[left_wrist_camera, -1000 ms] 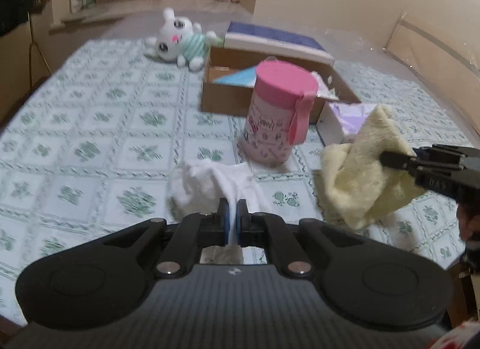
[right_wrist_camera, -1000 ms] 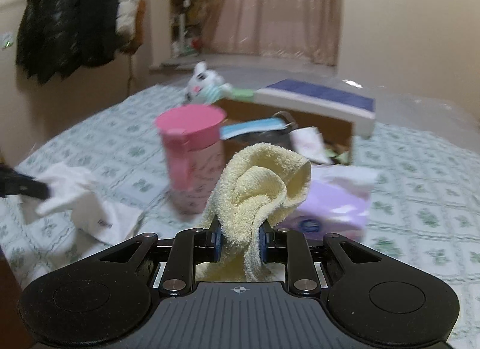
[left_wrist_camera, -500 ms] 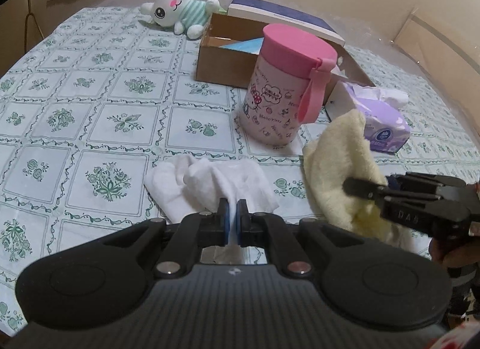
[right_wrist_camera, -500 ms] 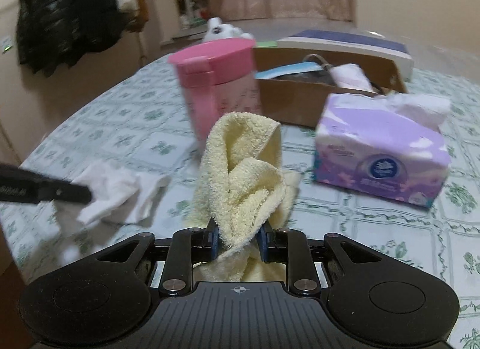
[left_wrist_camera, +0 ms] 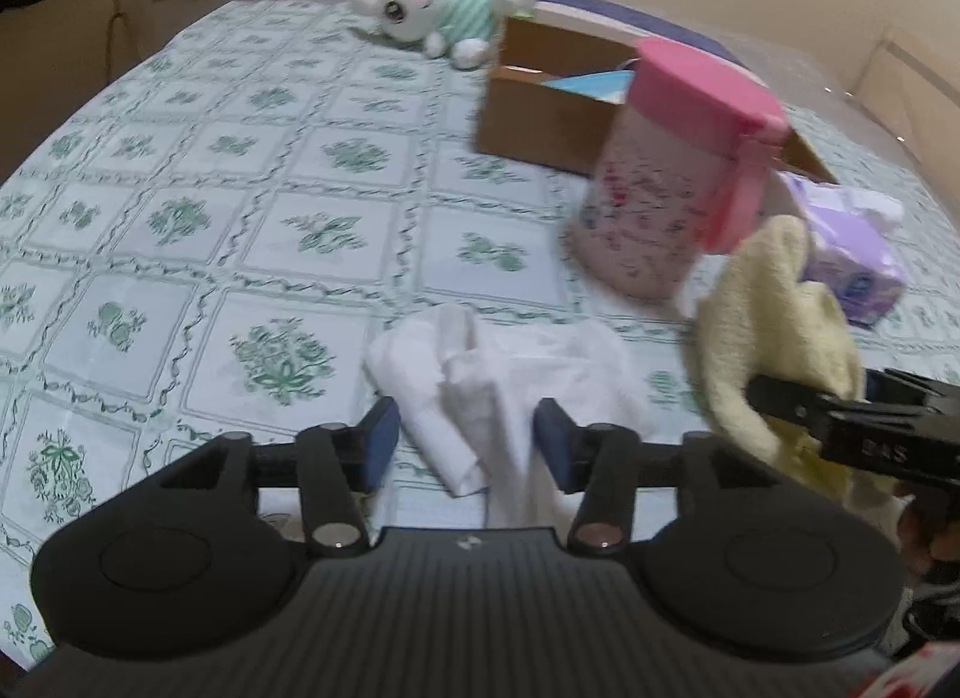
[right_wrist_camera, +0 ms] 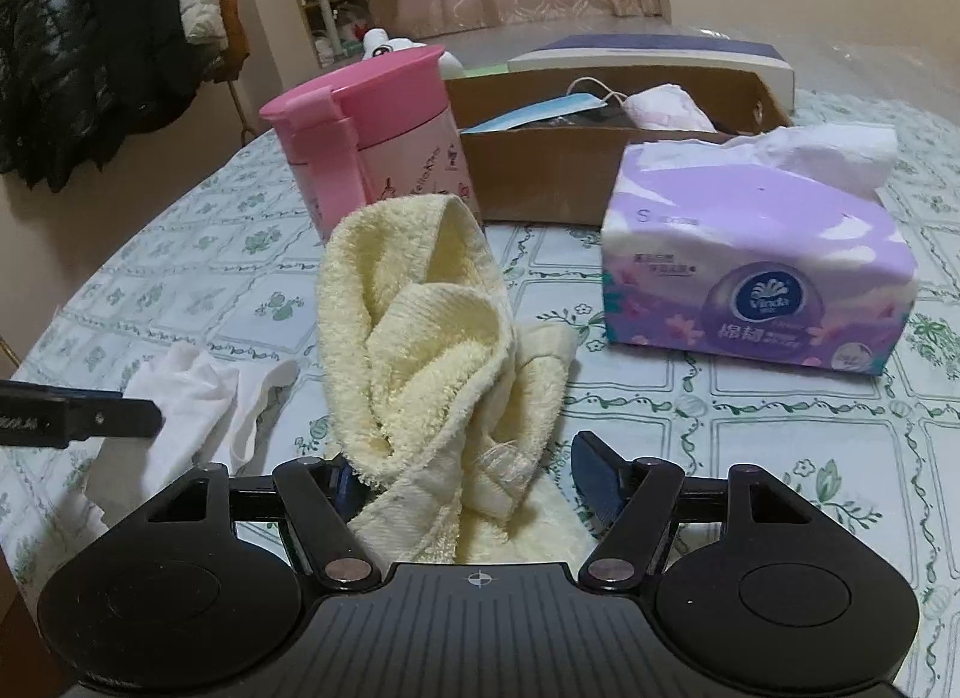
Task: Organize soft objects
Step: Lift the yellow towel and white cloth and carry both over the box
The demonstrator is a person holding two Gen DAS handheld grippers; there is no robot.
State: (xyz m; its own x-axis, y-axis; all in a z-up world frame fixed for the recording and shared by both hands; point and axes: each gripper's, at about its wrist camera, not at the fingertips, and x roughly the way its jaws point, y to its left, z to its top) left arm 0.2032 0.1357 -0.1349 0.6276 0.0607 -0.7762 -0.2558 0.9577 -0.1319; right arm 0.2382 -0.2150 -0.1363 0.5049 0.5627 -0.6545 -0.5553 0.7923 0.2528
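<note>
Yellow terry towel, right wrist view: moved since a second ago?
Yes. The yellow terry towel sank from level with the pink lidded canister's lid onto the green-patterned tablecloth; the right claw has just opened around it.

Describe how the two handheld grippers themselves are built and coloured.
Both are matte black plastic. The left gripper and right gripper each have a ribbed centre body with a small crosshair mark, two round side housings, angled linkage arms with silver rivets, and blue pads on the fingers. White lettering, unreadable, marks each finger's side.
</note>
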